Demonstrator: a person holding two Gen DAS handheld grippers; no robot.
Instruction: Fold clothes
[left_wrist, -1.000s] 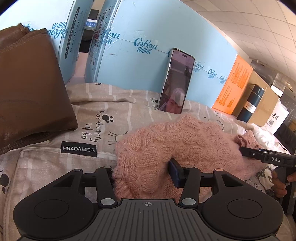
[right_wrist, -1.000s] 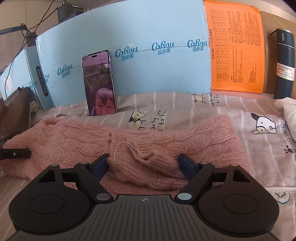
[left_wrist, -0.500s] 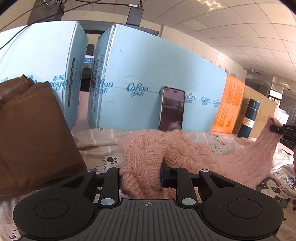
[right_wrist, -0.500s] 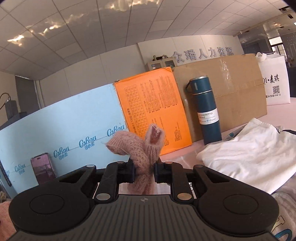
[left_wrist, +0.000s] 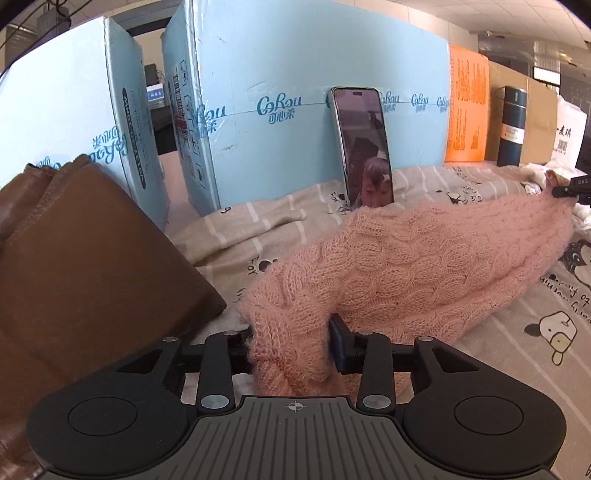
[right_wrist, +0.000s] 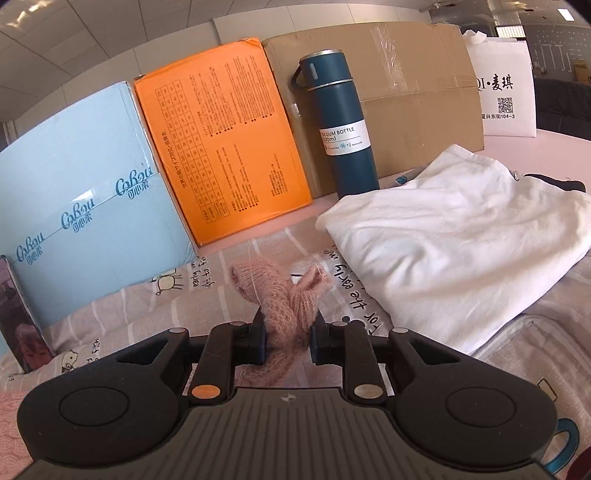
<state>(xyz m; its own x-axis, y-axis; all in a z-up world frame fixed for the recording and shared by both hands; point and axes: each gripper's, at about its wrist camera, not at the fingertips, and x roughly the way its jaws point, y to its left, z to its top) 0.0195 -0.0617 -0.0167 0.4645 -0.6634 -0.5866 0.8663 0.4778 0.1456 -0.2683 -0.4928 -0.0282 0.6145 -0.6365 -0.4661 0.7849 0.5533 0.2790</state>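
Sweater (left_wrist: 424, 266), pink cable knit, now strung out in a long band between both tongs, well clear of the bunched heap of a second ago. Left tongs (left_wrist: 291, 345) pinching one thick wad of knit; right tongs (right_wrist: 287, 341) pinching the other end, a narrow twist of cuff-like fabric sticking out ahead of the fingertips. In the left view, right tongs (left_wrist: 565, 190) seen far off to the right, knit running taut toward them. Half a second ago raised high, right end up in the air; now lowered, midsection sagging onto the cartoon-print bedsheet (left_wrist: 258, 225) ahead of the left tongs. Both grips unchanged across the lift, only the height and spread different.

Meaning for the task: probably a shake-out or stretch before laying flat; no fold made yet, so early in the job. Next likely: set down spread, release, regrip at an edge. Risk: fuzzy yarn snagging on the pads at release.

Around: phone (left_wrist: 364, 147) leaning upright on the blue box (left_wrist: 295, 74) beyond the left tongs; brown leather item (left_wrist: 74, 258) to their left. Ahead of the right tongs, white garment (right_wrist: 461, 229) to the right, blue flask (right_wrist: 340, 122) and orange box (right_wrist: 221, 147) further back.
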